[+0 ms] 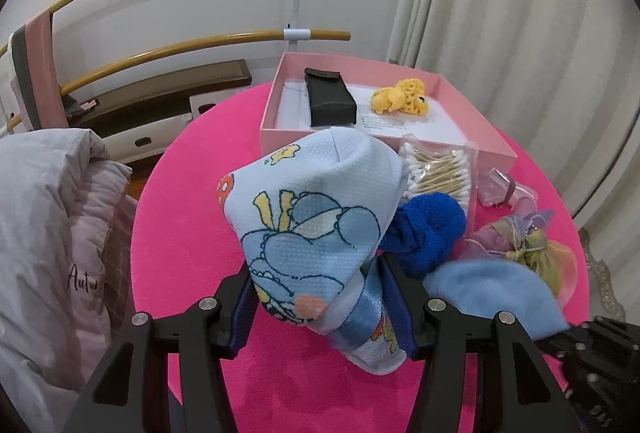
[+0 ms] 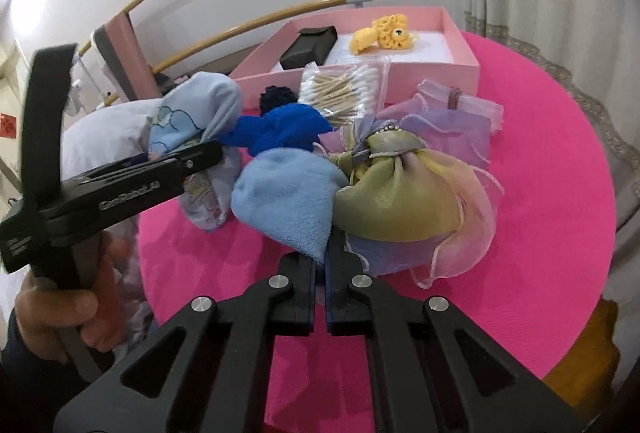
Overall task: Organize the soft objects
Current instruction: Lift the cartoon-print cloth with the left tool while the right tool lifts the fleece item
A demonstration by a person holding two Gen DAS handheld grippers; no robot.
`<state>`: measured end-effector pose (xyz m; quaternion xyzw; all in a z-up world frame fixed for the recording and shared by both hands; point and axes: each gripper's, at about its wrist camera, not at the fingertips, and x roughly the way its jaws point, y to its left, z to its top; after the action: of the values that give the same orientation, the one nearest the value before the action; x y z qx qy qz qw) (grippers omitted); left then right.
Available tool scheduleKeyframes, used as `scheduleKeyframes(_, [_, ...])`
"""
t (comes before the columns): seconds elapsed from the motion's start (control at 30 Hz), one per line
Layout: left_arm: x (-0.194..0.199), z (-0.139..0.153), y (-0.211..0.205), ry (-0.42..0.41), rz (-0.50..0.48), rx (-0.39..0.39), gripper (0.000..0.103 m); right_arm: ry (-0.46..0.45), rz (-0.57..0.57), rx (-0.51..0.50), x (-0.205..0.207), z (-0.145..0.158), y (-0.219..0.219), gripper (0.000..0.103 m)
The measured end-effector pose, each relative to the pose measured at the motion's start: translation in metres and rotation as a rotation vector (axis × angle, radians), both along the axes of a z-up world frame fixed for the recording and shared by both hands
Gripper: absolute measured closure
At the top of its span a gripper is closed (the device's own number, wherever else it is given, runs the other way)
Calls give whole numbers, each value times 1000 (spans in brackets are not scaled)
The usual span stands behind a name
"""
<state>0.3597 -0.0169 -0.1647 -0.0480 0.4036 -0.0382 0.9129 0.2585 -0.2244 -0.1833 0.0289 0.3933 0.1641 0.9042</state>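
**Two cloths lifted, most of the pile still outside the box**

At the far edge of the round pink table [image 1: 192, 233] sits an open pink box [image 1: 272, 113], and only two things lie in it: a black pouch [image 1: 330, 99] and a yellow crocheted toy [image 1: 400, 98]. By my reading the sorting has barely begun.

The left gripper [image 1: 320, 307] has its fingers clamped on a printed cloth [image 1: 312, 217], a waffle-textured, pale blue fabric with cartoon drawings and a satin ribbon edge, bunched into a peak above the table. The right gripper [image 2: 321, 265] has its fingers pressed nearly together, pinching a corner of a light blue fleece cloth [image 2: 284, 201], fluffy and rounded.

Left to handle, just before the box: a deep blue terry cloth [image 2: 280, 131], knotted and nubby; a packet of cotton swabs [image 2: 344, 89] in clear plastic leaning against the box wall; a shiny olive-gold organza pouch [image 2: 392, 197] tied at the neck, with sheer pink frills; and flat lilac and pink organza bags [image 2: 452, 125].
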Motion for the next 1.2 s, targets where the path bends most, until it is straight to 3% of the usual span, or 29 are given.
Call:
scheduleKeyframes(0.07, [-2, 1, -2, -2, 0, 0, 50, -10, 7, -23, -4, 3, -1, 97])
scheduleKeyframes(0.13, [-3, 1, -2, 0, -3, -2, 50, -17, -10, -65, -7, 4, -2, 86])
scheduleKeyframes(0.17, [-3, 1, -3, 0, -5, -3, 50, -28, -9, -70, -9, 6, -2, 76])
scheduleKeyframes(0.4, [-5, 1, -6, 0, -8, 1, 50, -46, 20, -112, 5, 1, 20, 69])
scheduleKeyframes(0.5, [-4, 1, -6, 1, -3, 5, 50, -48, 29, -88, 9, -2, 27, 72])
scheduleKeyframes(0.7, [-6, 3, 0, -3, 12, 6, 50, -117, 52, -124, -4, 21, 32, 64])
scheduleKeyframes(0.9, [-2, 0, -1, 10, 3, -3, 50, -24, 86, -247, 33, -13, 46, 58])
scheduleKeyframes(0.97, [-1, -2, 0, 14, 3, 0, 50, 1, 91, -232, 40, -22, 44, 59])
scheduleKeyframes(1.03, [2, -4, 1, 20, 4, -1, 50, 4, 86, -183, 40, -23, 37, 67])
scheduleKeyframes(1.07, [3, -5, 2, 20, 5, 0, 50, 2, 94, -148, 38, -19, 33, 82])
scheduleKeyframes(1.1, [3, -5, 2, 20, 7, -1, 50, -5, 111, -102, 35, -13, 29, 89])
scheduleKeyframes(1.2, [5, -3, 1, 12, 6, -5, 50, -26, 141, -22, 28, 0, 21, 90])
